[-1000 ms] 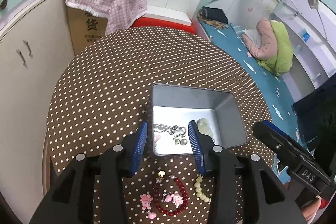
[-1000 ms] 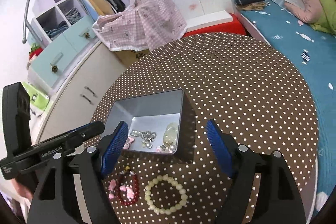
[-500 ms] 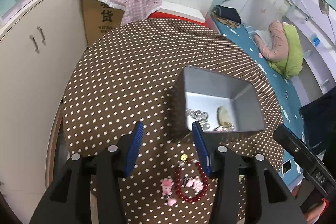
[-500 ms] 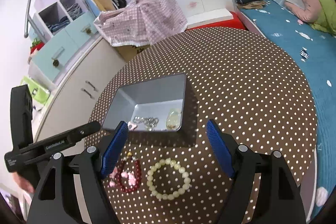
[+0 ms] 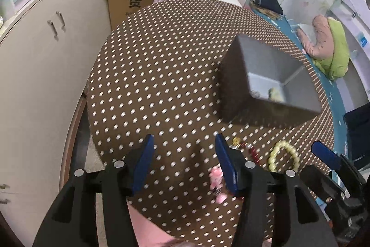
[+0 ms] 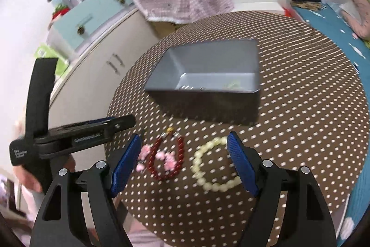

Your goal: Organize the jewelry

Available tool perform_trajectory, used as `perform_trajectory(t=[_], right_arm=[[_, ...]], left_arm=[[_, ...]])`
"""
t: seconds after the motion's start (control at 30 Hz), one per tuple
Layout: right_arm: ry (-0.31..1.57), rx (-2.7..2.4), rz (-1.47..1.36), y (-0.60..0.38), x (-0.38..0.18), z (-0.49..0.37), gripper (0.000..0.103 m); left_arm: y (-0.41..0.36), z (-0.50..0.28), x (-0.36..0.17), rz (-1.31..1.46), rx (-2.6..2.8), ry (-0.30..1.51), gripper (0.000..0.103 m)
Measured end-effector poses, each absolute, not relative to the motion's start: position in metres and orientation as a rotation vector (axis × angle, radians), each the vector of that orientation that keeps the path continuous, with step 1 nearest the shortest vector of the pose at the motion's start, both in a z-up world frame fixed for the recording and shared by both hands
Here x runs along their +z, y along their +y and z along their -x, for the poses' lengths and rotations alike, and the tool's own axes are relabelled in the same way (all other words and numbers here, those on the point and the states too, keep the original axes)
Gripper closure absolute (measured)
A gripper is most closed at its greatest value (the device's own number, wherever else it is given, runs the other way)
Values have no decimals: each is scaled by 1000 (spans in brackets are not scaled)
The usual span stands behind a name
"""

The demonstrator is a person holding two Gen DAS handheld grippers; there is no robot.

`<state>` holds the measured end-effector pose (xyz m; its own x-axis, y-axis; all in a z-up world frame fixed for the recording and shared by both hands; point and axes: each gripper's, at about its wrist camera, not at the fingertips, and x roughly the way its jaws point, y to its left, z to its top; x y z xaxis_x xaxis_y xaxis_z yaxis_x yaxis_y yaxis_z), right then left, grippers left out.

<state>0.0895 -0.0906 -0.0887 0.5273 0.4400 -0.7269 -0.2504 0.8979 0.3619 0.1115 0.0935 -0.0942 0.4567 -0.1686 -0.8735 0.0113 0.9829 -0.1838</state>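
Right gripper (image 6: 183, 160) fingers wide apart, empty; cream bead bracelet (image 6: 214, 164) on table (image 6: 300, 108) by right finger, red bracelet (image 6: 168, 160) between fingers. Left gripper (image 5: 183, 163) parted, empty. Tin (image 6: 208, 71) ahead. Best: center over one bracelet, pinch beads.

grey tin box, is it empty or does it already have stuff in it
Not empty. The grey tin box is open-topped, and the right wrist view shows a silvery chain and a pale green piece on its floor.
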Motion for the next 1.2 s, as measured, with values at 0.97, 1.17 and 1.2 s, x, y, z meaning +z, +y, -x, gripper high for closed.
perform_trajectory(t=[0.97,1.17,1.2], right_arm=[[1052,469,-107,-46,-133,-108,69],[1003,443,55,-35,-132,-98,79],[993,425,80,-36,-133,-99,88]], left_arm=[[87,-67,-101,81,-168,1072,46],[78,-75,-109,67,-174,1106,46],[76,-75,-110,65,-176,1108,46]])
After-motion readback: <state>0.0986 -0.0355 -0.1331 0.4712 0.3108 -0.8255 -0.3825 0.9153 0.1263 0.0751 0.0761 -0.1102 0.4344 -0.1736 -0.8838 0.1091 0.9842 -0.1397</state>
